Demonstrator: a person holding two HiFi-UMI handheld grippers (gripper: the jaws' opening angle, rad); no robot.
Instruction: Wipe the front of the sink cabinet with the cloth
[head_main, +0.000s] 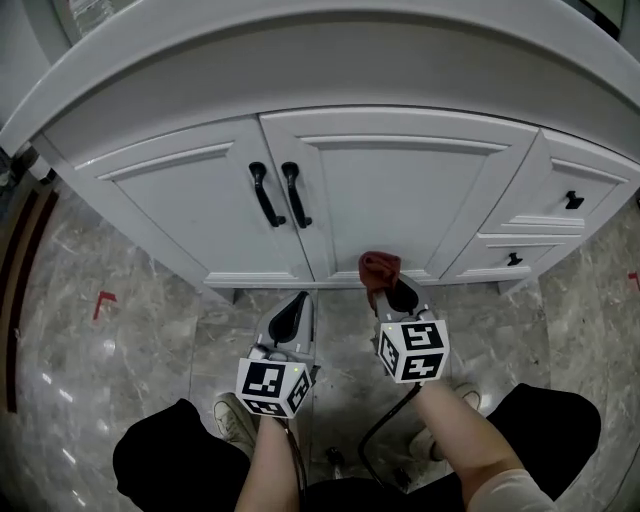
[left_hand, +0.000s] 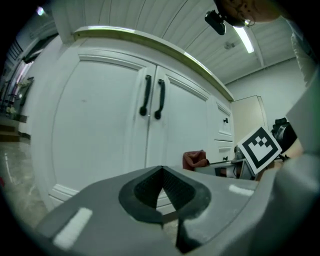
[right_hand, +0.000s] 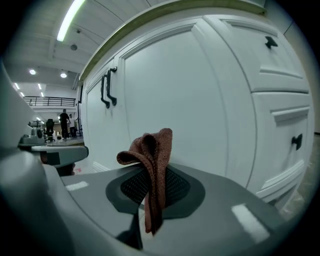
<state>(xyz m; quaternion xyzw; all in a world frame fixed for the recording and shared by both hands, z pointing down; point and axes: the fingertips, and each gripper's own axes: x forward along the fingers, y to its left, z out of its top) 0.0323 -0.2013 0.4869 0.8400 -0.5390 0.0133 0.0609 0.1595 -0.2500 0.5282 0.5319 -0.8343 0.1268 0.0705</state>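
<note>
The white sink cabinet (head_main: 380, 190) has two doors with black handles (head_main: 280, 194) and drawers at the right. My right gripper (head_main: 386, 286) is shut on a reddish-brown cloth (head_main: 379, 267), which touches or nearly touches the lower edge of the right door. In the right gripper view the cloth (right_hand: 152, 165) sticks up folded from between the jaws of the gripper (right_hand: 150, 200), close to the door panel (right_hand: 190, 100). My left gripper (head_main: 293, 312) is shut with nothing in it, held over the floor in front of the doors' base; its jaws (left_hand: 162, 197) point at the left door (left_hand: 95, 130).
Grey marble-look floor (head_main: 150, 320) lies in front of the cabinet. The counter rim (head_main: 300, 50) overhangs the doors. Two drawers with black knobs (head_main: 573, 200) are at the right. My shoes (head_main: 235, 420) and a black cable (head_main: 385, 425) are below the grippers.
</note>
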